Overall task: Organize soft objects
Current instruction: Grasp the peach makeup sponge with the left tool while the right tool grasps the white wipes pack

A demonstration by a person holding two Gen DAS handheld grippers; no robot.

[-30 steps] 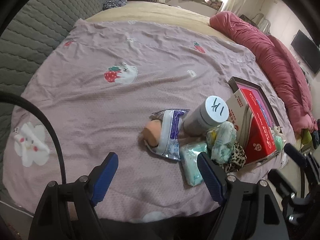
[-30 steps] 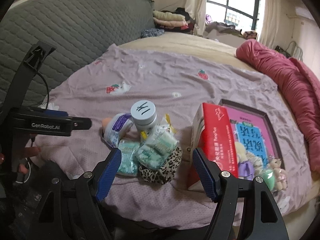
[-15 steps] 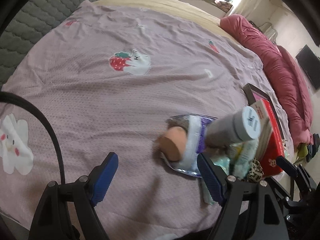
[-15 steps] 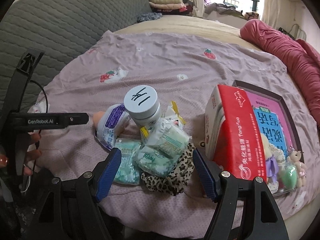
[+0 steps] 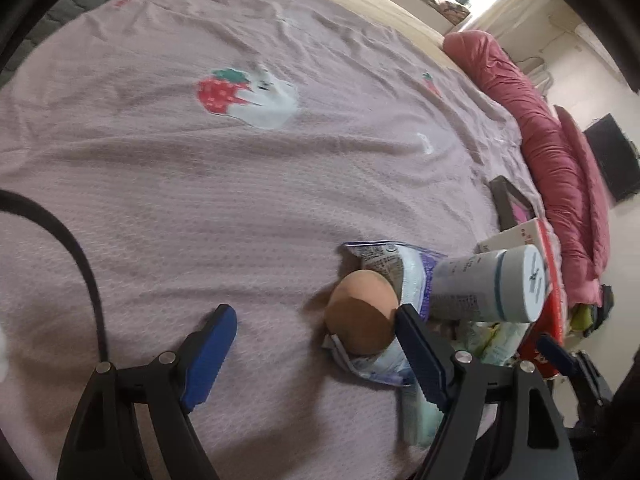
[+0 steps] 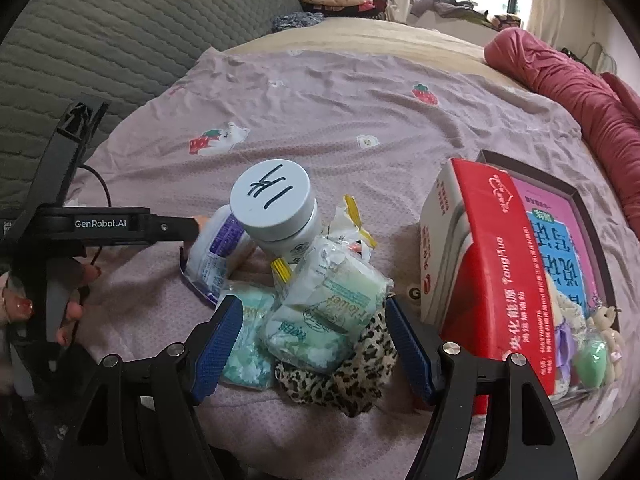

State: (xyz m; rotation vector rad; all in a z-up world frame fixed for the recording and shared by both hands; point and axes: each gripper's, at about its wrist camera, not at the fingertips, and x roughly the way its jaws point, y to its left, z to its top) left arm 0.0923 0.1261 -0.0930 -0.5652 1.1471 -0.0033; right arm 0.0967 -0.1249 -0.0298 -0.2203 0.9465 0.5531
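A round tan sponge (image 5: 362, 314) poked out of a torn white-and-purple packet (image 6: 218, 248) lying on the bedspread, just ahead of the left gripper's (image 5: 314, 350) right fingertip and touching it. Between the wide-spread fingers of the right gripper (image 6: 314, 344) lay a pale green wrapped tissue pack (image 6: 326, 314), tilted on top of a crumpled leopard-print cloth (image 6: 340, 380). A flatter mint-green pack (image 6: 248, 344) lay beside it, partly behind that gripper's left finger.
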